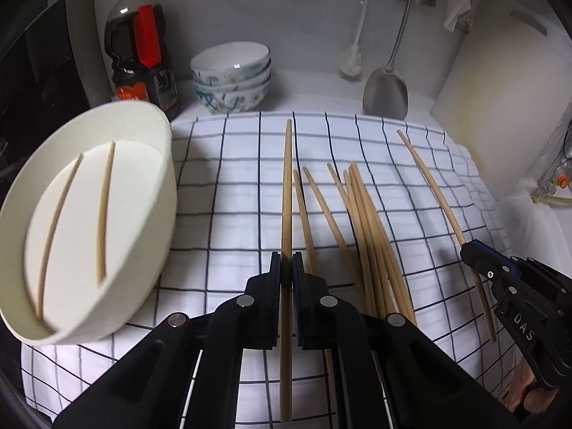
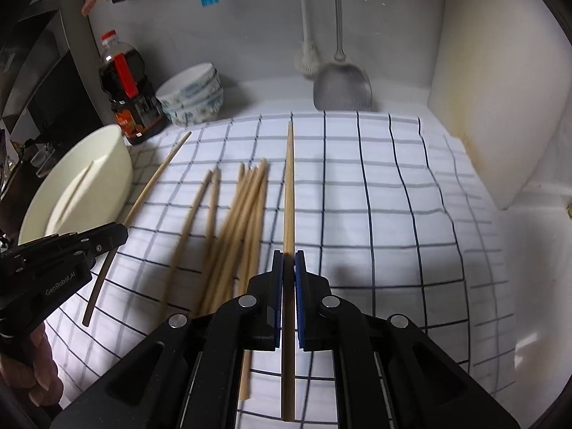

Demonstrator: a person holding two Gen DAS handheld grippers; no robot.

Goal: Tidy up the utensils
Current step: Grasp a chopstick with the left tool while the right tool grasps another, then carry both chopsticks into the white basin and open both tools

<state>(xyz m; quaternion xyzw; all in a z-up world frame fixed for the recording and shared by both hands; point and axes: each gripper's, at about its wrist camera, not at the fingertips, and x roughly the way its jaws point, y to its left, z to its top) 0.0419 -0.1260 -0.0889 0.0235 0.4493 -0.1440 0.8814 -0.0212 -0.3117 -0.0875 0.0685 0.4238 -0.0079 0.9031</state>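
Note:
Several wooden chopsticks (image 1: 361,221) lie loose on a white checked cloth (image 1: 232,193). My left gripper (image 1: 286,261) is shut on one chopstick (image 1: 286,186), held lengthwise above the cloth. At the right of the left wrist view, my right gripper (image 1: 469,250) is shut on another chopstick (image 1: 429,182). In the right wrist view that gripper (image 2: 289,259) clamps its chopstick (image 2: 289,186), and the left gripper (image 2: 119,232) holds its stick (image 2: 153,178) at the left. A cream oval tray (image 1: 157,193) at the left holds two chopsticks (image 1: 103,211).
A dark sauce bottle (image 1: 141,57) and stacked patterned bowls (image 1: 232,78) stand behind the tray. A metal spatula (image 1: 386,89) and a white brush (image 1: 352,60) hang at the back wall. A pale cutting board (image 1: 500,82) leans at the right. A hand (image 2: 39,368) shows at lower left.

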